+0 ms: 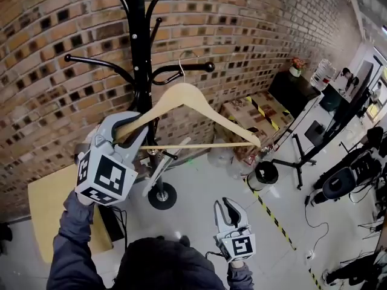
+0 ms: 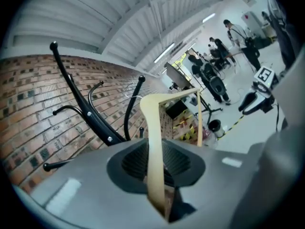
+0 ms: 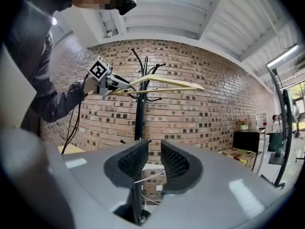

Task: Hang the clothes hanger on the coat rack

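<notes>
Nearest the person and farthest from the coat rack (image 1: 139,17), the right gripper (image 1: 225,205) is held low, well short of the rack's base. Its jaws are released, with a narrow gap and nothing between them. In the right gripper view only the rack's pole shows through that gap, far off. I judge it has no part in the hanging.

Closer in, on the rack's left side and just in front of the pole, the left gripper (image 1: 132,128) has its jaws clenched on the left end of the wooden hanger (image 1: 205,103), near where the shoulder meets the crossbar. From that grip the hanger's long axis runs rightward across the front of the pole, so its free end lies well to the right of the rack.

The wire hook (image 1: 180,64) rises from the hanger's peak, just right of the pole, level with the rack's right-hand arm (image 1: 196,67), the one ending in a ball. I cannot tell whether the hook is already over that arm or merely in front of it. The coming move probably turns on this: the hook must pass over the arm and settle. Because the grip is at one end, the hanger may tip as it is let go.

Behind the rack is the brick wall (image 1: 254,35).
</notes>
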Available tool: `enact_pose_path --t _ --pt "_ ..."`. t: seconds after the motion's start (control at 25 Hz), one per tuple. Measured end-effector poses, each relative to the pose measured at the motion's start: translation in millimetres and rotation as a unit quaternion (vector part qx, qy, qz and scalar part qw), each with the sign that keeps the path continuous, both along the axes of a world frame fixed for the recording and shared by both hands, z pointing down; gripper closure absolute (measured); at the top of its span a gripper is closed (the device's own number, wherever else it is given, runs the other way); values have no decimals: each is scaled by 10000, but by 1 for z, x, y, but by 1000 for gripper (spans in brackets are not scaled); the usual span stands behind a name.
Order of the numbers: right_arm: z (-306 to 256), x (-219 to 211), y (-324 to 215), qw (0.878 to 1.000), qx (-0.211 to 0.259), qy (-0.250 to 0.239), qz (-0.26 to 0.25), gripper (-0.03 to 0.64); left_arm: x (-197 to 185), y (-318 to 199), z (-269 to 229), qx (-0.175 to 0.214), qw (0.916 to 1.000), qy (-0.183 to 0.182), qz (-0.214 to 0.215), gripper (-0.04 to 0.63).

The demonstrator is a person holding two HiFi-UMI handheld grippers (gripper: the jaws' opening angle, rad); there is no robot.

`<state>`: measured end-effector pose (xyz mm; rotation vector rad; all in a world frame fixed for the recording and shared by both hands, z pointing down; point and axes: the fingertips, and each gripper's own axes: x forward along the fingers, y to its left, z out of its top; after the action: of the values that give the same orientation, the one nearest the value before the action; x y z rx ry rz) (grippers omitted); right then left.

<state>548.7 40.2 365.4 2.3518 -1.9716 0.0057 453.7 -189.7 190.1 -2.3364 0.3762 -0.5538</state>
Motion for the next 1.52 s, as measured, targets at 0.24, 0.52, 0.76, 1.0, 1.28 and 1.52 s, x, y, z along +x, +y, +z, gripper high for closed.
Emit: enact_pose_path --t 0.24,0.52,0.76,1.0,1.28,1.52 --pt "16 21 11 9996 -80 -159 -219 528 -2 2 -16 1267 9846 -811 -887 505" --pt "32 36 1 9979 -191 -217 -572 529 -7 10 -22 1774 9645 -1272 -1486 505" --pt "36 40 -8 9962 -198 -207 -824 528 -15 13 17 1544 9700 -922 -1633 503" --pt "47 45 -8 9954 -322 -183 -885 529 -15 -25 54 1634 9645 -314 -2052 503" --pt "54 52 -2 9950 -445 -181 -875 529 -37 -81 134 1126 9633 -554 -2371 502" --pt "60 45 0 9939 -578 -205 -920 528 -33 -82 148 1176 9666 -201 -2270 499"
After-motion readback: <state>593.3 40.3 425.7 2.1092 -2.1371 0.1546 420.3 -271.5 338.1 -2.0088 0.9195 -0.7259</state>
